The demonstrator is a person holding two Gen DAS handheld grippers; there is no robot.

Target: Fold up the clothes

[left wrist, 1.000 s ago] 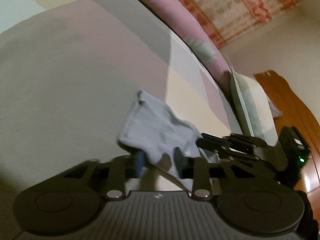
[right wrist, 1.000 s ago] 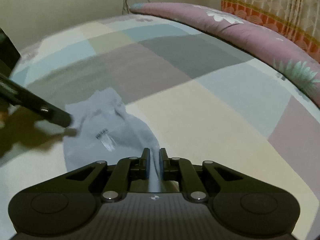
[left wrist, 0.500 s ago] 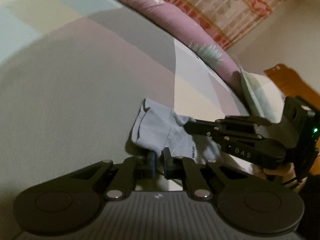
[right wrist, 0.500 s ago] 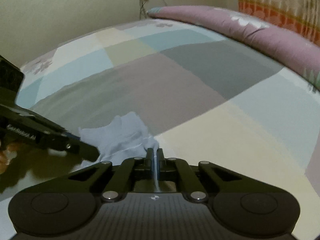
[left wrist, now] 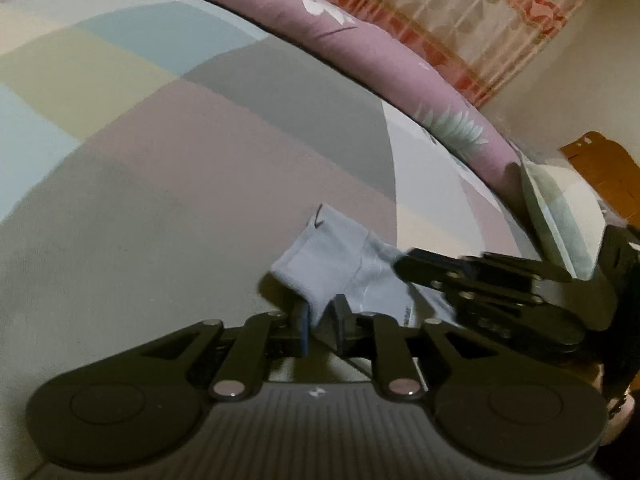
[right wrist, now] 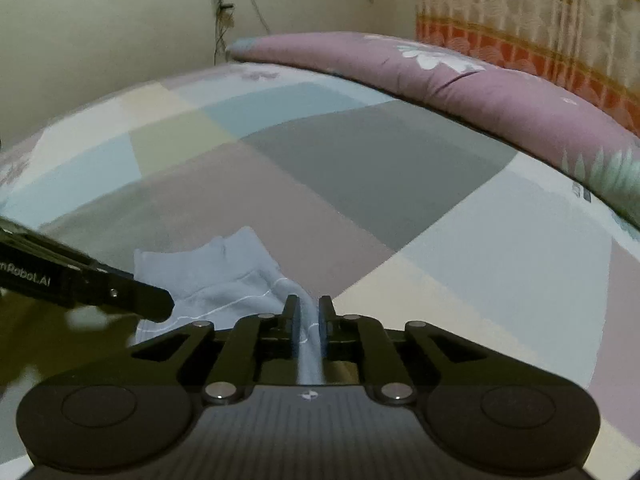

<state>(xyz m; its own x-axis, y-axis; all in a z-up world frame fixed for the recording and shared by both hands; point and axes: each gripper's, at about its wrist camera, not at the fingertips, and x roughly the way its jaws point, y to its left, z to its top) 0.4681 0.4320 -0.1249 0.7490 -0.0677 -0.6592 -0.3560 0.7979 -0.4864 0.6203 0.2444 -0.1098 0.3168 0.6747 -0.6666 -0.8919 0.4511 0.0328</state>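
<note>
- Spreading out beneath both of your cameras is the bed (right wrist: 360,168), its cover a patchwork of grey, mauve, pale blue, cream and green blocks.
- Along the bed's far edge you have a long purple bolster (left wrist: 360,44) with white flowers and green leaves, and behind it a curtain (right wrist: 540,12) patterned in orange and cream.
- The pale blue garment (left wrist: 344,264) lies crumpled on the grey and mauve blocks, between your two tools; a small printed label shows near its lower edge in the left wrist view.
- Your right hand-held gripper (right wrist: 309,312) is clenched on a bunched ridge of the garment (right wrist: 224,276), the cloth running back between its fingers toward the camera.
- Your left hand-held gripper (left wrist: 322,316) has the garment's near hem between its fingers, which stand slightly apart; you cannot tell from here whether they really pinch the cloth.
- In the right wrist view, the left tool's tip (right wrist: 152,300) touches the garment's left side.
</note>
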